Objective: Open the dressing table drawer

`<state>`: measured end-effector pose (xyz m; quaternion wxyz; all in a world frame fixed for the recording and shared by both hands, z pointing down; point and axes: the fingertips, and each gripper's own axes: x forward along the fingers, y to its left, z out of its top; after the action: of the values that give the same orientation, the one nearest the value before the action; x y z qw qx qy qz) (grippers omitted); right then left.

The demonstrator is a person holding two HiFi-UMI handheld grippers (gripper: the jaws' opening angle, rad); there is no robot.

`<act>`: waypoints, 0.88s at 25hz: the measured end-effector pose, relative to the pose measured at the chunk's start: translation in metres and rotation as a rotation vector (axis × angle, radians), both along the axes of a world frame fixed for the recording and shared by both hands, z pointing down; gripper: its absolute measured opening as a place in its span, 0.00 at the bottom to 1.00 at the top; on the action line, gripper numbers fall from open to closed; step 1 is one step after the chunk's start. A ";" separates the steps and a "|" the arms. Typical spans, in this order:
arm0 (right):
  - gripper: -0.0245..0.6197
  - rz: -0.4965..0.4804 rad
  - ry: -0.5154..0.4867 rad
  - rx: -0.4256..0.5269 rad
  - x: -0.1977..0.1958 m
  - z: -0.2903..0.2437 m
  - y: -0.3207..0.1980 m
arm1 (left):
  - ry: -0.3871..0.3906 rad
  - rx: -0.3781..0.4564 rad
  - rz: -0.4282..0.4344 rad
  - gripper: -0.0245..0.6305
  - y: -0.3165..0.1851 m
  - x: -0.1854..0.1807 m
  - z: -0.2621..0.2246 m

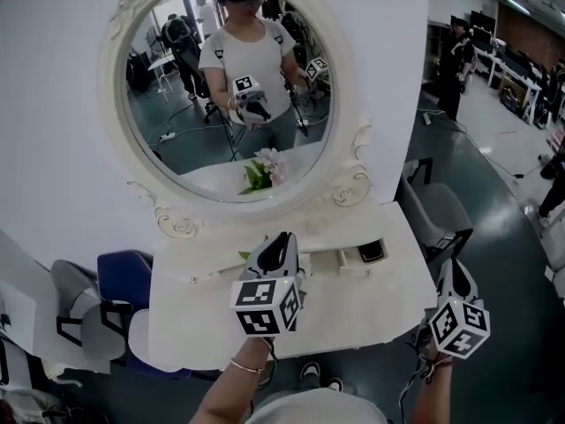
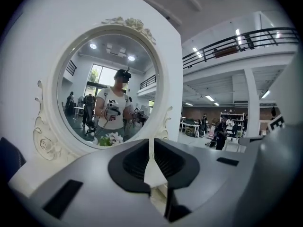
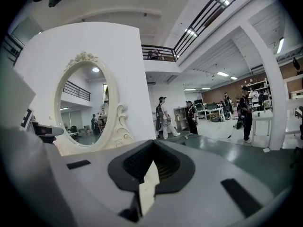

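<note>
One dressing table (image 1: 353,316), one oval mirror (image 1: 177,131), one open drawer (image 1: 353,259), one grey chair (image 1: 437,210), and two grippers: the left gripper (image 1: 284,238) and the right gripper (image 1: 448,269).

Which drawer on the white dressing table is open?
Find the big round cream-framed mirror on the cream dressing table. Below the mirror's lower right scroll sits a small cream drawer. It is the only one pulled forward, with something dark lying inside.
</note>
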<state>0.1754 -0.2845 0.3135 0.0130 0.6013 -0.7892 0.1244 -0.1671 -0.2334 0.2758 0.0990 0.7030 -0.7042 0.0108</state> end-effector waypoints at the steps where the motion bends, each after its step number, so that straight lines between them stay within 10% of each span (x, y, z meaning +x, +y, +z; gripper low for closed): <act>1: 0.05 -0.002 0.004 0.009 -0.003 -0.003 -0.002 | 0.006 0.013 0.005 0.10 0.001 -0.007 -0.004; 22: 0.04 0.029 0.104 0.018 -0.017 -0.012 0.007 | 0.044 0.028 0.009 0.08 -0.003 -0.032 0.004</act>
<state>0.1582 -0.2775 0.3015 0.0466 0.6186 -0.7796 0.0862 -0.1991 -0.2362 0.2793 0.1047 0.7075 -0.6988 -0.0140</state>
